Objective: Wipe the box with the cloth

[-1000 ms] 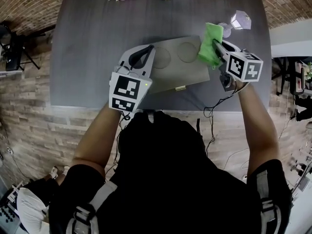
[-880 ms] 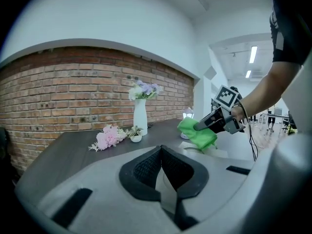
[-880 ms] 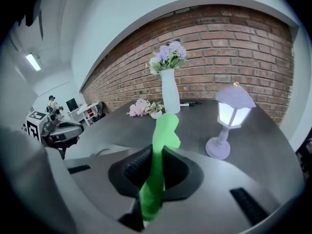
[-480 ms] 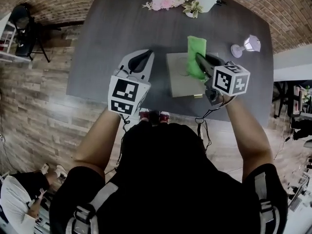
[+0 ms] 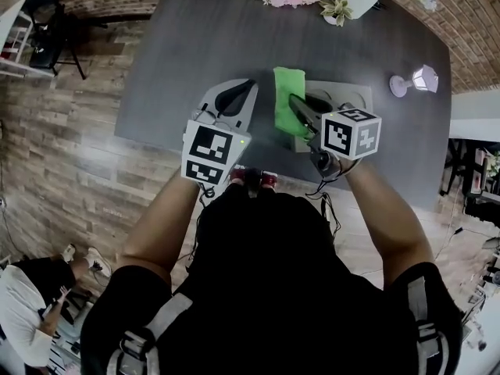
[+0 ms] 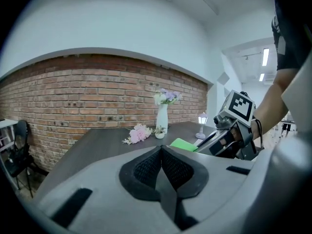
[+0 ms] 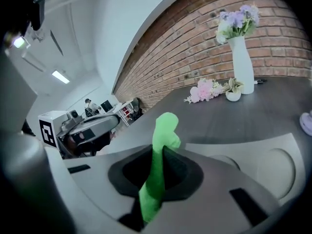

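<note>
the right hand-held gripper [image 5: 297, 108] is clamped on the bright green cloth [image 5: 287, 84], which stands up between its jaws in the right gripper view as a pinched fold [image 7: 163, 130]. a second ago the cloth lay over the right end of the flat grey box with round recesses in its lid [image 5: 353, 96]. half a second ago it was near the middle, and now it sits at the box's left edge, partly hanging over onto the dark grey tabletop [image 5: 195, 45]. that reads as one full pass across the lid from right to left, so the stroke looks finished or very near it. the next move is likely a lift and return, or a reverse pass over the strip nearer the person.

the left hand-held gripper [image 5: 233, 94] has its jaws pressed together on nothing, as the left gripper view shows [image 6: 162, 165]. earlier it hovered over the box's left part. now it hangs over bare tabletop just left of the cloth and does not steady the box. with the box unheld, a firm push at its edge could slide it.
</note>
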`<state>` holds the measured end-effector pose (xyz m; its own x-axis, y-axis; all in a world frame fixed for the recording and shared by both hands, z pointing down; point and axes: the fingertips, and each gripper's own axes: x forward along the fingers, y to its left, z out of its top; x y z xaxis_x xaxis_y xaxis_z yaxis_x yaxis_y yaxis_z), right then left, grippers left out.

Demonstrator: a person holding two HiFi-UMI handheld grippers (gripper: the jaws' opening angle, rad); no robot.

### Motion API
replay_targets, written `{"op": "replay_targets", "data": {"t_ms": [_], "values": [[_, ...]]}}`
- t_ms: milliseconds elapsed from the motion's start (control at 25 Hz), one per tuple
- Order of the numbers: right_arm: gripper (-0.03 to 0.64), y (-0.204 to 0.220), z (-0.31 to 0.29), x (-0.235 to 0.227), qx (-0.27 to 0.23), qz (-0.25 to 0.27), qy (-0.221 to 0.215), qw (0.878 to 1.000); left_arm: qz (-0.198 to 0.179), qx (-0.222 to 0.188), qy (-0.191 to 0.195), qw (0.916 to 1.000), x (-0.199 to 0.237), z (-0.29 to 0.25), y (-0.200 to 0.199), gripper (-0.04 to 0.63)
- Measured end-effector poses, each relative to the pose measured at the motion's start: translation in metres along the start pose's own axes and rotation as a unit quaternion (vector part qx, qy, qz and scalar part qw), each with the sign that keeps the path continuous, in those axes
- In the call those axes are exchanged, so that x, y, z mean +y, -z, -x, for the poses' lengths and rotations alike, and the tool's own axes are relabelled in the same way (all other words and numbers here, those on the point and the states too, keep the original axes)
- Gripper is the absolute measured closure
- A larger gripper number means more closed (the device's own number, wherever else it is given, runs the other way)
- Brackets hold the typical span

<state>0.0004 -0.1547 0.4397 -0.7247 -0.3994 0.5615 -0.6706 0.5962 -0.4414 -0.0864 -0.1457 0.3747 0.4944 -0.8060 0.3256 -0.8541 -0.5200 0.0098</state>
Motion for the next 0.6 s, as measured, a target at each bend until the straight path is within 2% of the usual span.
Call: {"op": "replay_targets", "data": {"t_ms": [600], "values": [[0.578, 0.015, 0.036, -0.079, -0.005, -0.029, 0.050, 0.998, -0.018, 0.029, 0.031, 0.9990, -0.035, -0.037, 0.004, 0.586]]}}
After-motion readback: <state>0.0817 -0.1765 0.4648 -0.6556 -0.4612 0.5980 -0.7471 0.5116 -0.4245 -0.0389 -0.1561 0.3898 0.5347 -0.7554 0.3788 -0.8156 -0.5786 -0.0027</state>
